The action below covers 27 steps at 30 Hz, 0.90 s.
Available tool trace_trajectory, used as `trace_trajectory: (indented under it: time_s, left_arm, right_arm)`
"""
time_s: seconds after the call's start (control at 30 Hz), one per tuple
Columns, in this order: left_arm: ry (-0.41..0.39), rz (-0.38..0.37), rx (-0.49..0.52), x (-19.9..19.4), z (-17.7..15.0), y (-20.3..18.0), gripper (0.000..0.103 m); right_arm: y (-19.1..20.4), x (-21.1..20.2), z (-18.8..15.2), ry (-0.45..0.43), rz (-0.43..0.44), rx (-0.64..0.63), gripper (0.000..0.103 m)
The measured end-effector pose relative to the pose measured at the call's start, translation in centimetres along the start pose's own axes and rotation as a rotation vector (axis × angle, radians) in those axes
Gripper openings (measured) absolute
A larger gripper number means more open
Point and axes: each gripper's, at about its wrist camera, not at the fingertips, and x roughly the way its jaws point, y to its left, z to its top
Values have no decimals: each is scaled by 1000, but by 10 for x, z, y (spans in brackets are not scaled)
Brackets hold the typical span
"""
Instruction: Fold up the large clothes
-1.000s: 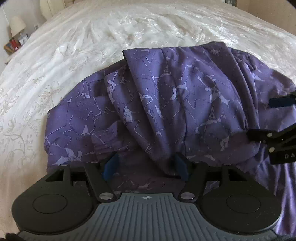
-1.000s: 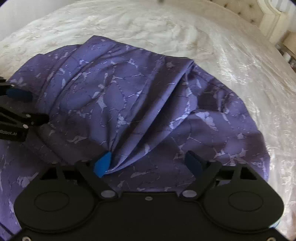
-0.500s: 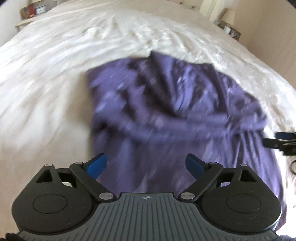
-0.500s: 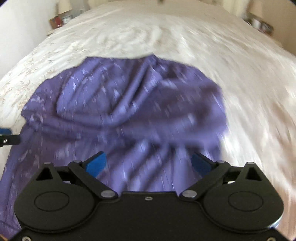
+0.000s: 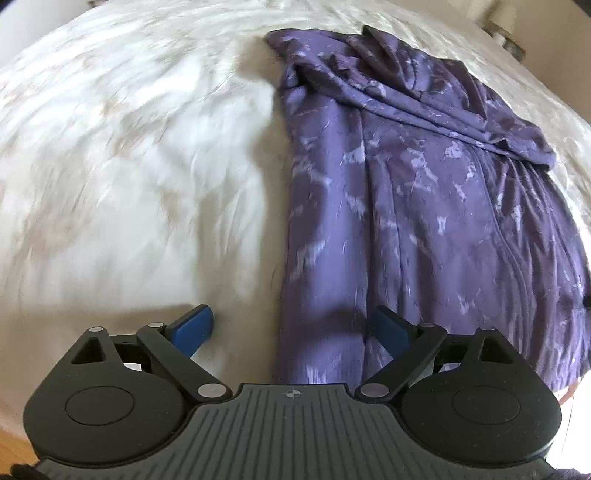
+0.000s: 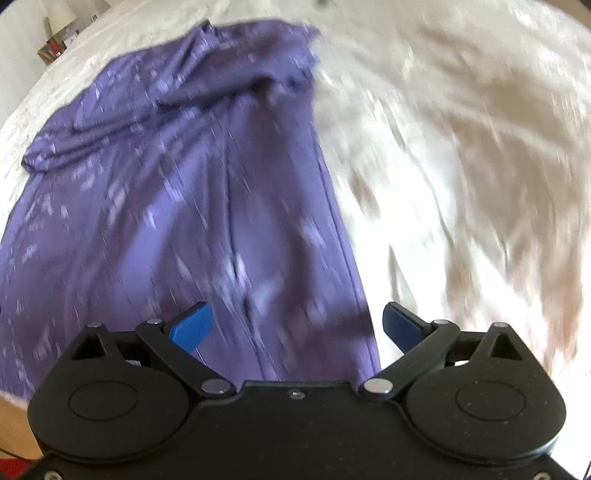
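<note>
A large purple garment with pale marbled marks point(image 5: 424, 206) lies lengthwise on the white bedspread point(image 5: 129, 166), its far end folded back on itself in a bunched band. My left gripper point(image 5: 293, 328) hangs open over the garment's left edge near the bed's near side. One pad point(image 5: 195, 326) is above bare bedspread, the other over cloth. In the right wrist view the garment point(image 6: 177, 192) fills the left half. My right gripper point(image 6: 295, 326) is open over its right edge, with nothing pinched. Neither gripper shows in the other's view.
The patterned white bedspread point(image 6: 461, 166) stretches wide on both sides of the garment. A lamp point(image 6: 59, 16) and books point(image 6: 50, 51) stand on a bedside table at the far left. Wooden floor point(image 5: 14, 450) shows below the bed's near edge.
Both grippers let go of the folded cloth and opened wide. They drew back to the garment's near end and apart, left to its left edge, right to its right edge.
</note>
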Motion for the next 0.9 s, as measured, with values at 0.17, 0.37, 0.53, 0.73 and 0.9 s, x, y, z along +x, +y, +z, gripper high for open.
trace_trajectory:
  time_s: [0.17,0.37,0.53,0.73,0.9]
  left_arm:
    - [7,-7,-76,1,-26,1,98]
    - [4,-17,-60,-2,-50,-7,98]
    - [10,-39,-27,-3,-61,-10,98]
    - [7,-52,-47,-3,-66,-6,98]
    - [13,-71,-75,1,-63,-5,97]
  right_arm:
    - [-20,2,-30,28,48,26,99]
    - [-21,-3,-45,5,94,3,99]
    - [-13,-6,-49,-13,114,-54,99]
    - [-10,-14,-50,-32,137,-41,99]
    - [-10,-13,-46,-37,161,-9,99]
